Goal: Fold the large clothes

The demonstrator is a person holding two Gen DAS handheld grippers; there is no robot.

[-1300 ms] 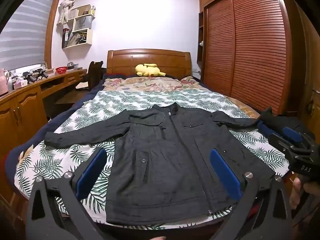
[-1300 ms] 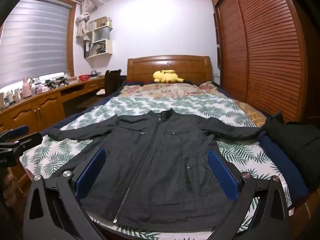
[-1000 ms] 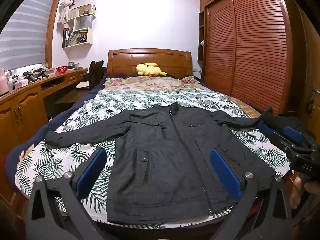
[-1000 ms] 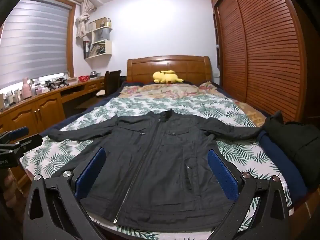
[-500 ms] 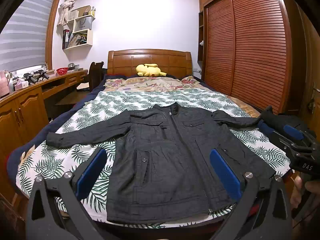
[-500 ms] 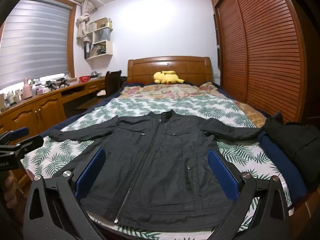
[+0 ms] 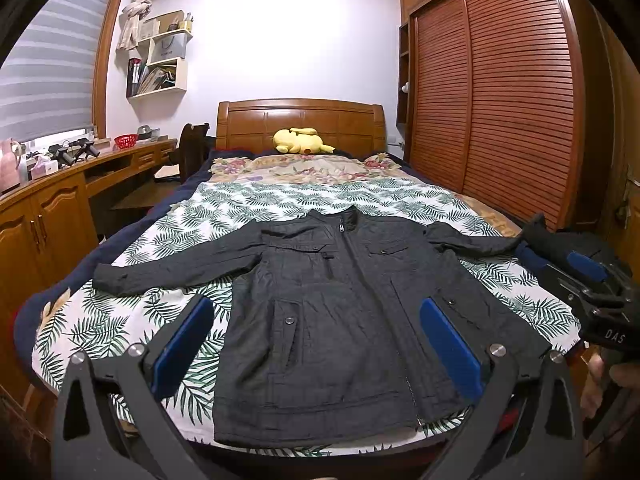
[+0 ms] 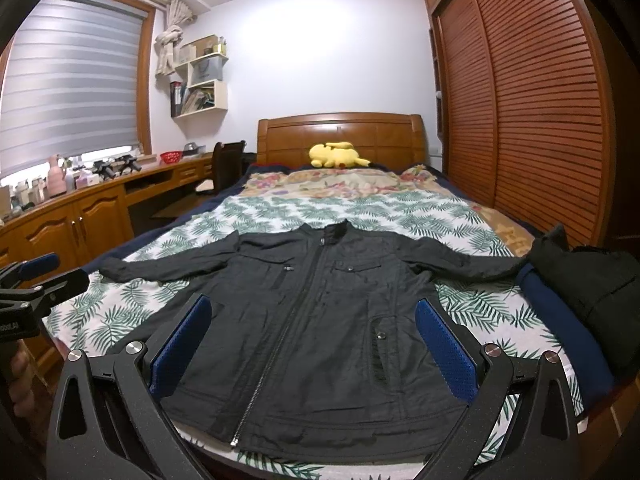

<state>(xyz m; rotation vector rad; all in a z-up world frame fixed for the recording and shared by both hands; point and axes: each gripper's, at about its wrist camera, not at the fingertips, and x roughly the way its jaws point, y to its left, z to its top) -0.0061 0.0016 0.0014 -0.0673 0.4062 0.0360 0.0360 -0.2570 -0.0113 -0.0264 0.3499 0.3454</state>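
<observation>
The jacket [image 7: 336,320] is laid flat on the bed [image 7: 120,320], collar away; both the left gripper [image 7: 316,340] and the right gripper [image 8: 312,344] are held wide above its hem.

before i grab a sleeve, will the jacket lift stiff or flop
Likely floppy: the jacket lies flat on the bed with soft wrinkles, so a lifted sleeve should probably drag the body after it. It looks thick, with pockets and a zip, so probably fairly heavy. The matte cloth should not slip much in the open right gripper.
</observation>
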